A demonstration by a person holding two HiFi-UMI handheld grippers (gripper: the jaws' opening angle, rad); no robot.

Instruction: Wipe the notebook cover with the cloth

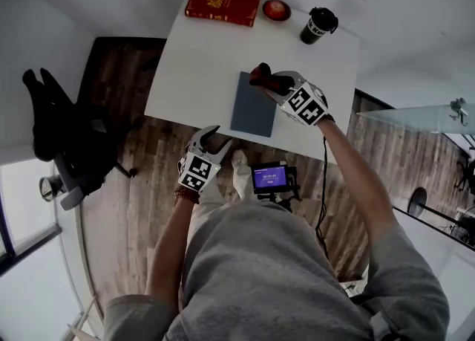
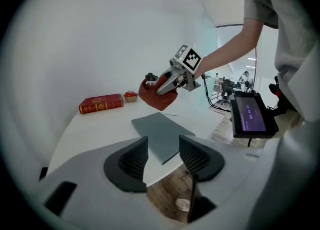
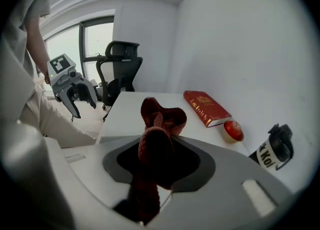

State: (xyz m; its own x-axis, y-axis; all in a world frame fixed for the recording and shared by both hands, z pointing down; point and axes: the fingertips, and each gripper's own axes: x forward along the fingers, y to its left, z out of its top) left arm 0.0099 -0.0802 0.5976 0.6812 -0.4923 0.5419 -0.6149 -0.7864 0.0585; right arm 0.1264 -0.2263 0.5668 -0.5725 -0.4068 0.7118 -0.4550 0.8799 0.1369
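On a white table (image 1: 200, 57) lies a grey-blue notebook (image 1: 253, 104), closed and flat, close to the near edge; the right gripper (image 1: 276, 87) is clamped on a dark red cloth (image 1: 269, 78) at the notebook's far right corner. In the right gripper view the bunched cloth fills the gap and hides the pads; whether the cloth touches the cover cannot be told. Off the table's near edge, over wooden floor, the left gripper (image 1: 210, 141) has its jaws spread wide and holds nothing; in its own view the notebook shows beyond the gap, apart from the pads. Along the table's far edge stand a red book (image 1: 223, 3), a small red bowl (image 1: 276, 10) and a black cup (image 1: 318, 25); the cup's lettering is partly cut off. A small screen (image 1: 271, 177) glows near the person's body, its text too small to read; a black office chair (image 1: 52, 131) stands at the left.
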